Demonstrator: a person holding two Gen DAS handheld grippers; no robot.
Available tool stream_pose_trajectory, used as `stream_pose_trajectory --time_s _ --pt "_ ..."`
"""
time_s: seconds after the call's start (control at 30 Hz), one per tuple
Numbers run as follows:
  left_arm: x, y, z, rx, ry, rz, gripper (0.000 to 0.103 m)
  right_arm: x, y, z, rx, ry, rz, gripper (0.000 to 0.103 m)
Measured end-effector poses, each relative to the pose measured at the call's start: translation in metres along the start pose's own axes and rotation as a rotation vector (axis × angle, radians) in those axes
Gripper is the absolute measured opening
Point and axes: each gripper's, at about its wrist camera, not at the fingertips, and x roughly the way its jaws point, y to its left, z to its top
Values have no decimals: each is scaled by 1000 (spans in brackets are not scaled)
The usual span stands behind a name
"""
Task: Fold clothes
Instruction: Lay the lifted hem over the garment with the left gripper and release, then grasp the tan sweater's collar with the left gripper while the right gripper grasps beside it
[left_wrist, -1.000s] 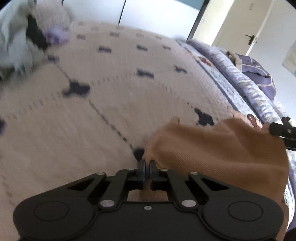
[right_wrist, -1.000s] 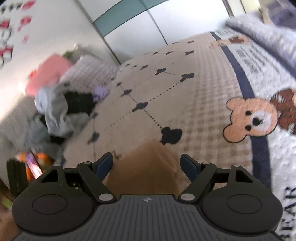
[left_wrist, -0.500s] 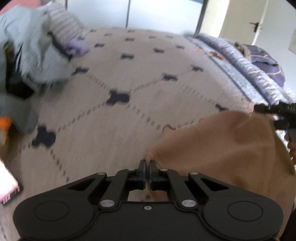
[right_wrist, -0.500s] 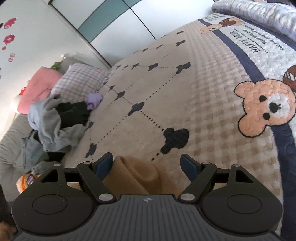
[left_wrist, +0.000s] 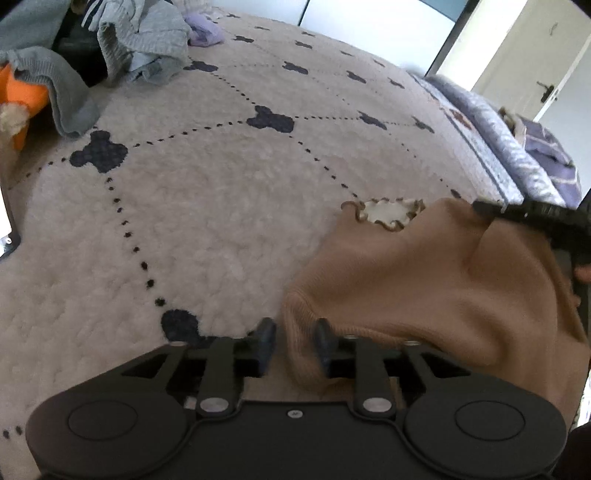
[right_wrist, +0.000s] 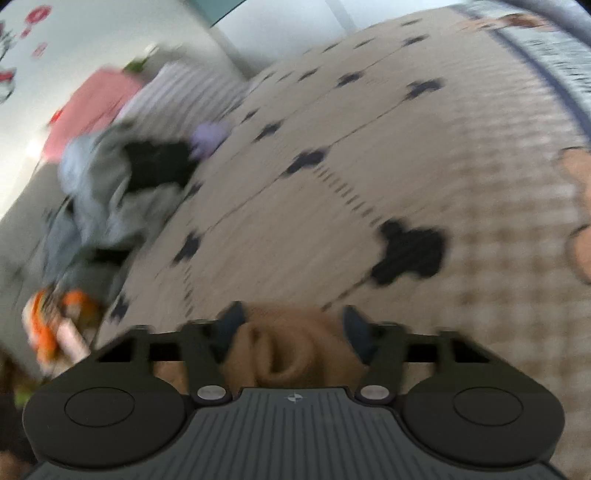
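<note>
A tan knit garment (left_wrist: 424, 280) with a white frilled collar (left_wrist: 388, 212) lies spread on the beige bed cover (left_wrist: 221, 206). My left gripper (left_wrist: 295, 341) is at its ribbed near-left corner; the jaws are opening, the hem still lies between them, and the left pad stands clear of it. In the right wrist view, which is blurred, my right gripper (right_wrist: 293, 326) is closing on a bunched fold of the tan garment (right_wrist: 291, 350), which touches both pads. One right gripper finger (left_wrist: 528, 214) shows at the garment's far right edge.
A heap of grey and black clothes (left_wrist: 140, 48) lies at the far left of the bed, with an orange item (left_wrist: 29, 96) beside it. Pink and checked pillows (right_wrist: 96, 99) sit behind the heap. A purple quilt (left_wrist: 546, 162) lies along the right side.
The left jaws, shut on the hem before, have parted. The right jaws have narrowed onto the cloth. Both grippers moved across the bed and lower, and the collar now shows.
</note>
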Motion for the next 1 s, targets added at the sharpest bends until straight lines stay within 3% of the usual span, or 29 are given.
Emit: stream_pose_trajectory --time_s 0.13,0.27,0.37,0.4,0.43,0.53,0.7,1.0 --pt "5 8 2 -63 -12 -42 28 -1 45 -17 -283 59 -7 38" --pt "10 8 5 -95 -12 -60 28 -3 103 -59 -665 149 -36 38" --pt "13 6 7 -98 -14 -64 28 0 133 -93 -875 203 -92 46" --pt "14 5 7 -95 -14 -61 28 1 138 -100 -912 211 -109 56" --pt "15 3 7 -91 -14 -59 28 3 142 -105 -932 218 -122 59" --pt "17 1 7 -87 -16 -53 28 6 146 -108 -939 239 -135 61" --pt "17 2 7 -88 -19 -53 28 -2 137 -92 -825 228 -57 71" --pt "17 0 7 -87 -15 -44 28 -48 111 -43 -519 47 168 76"
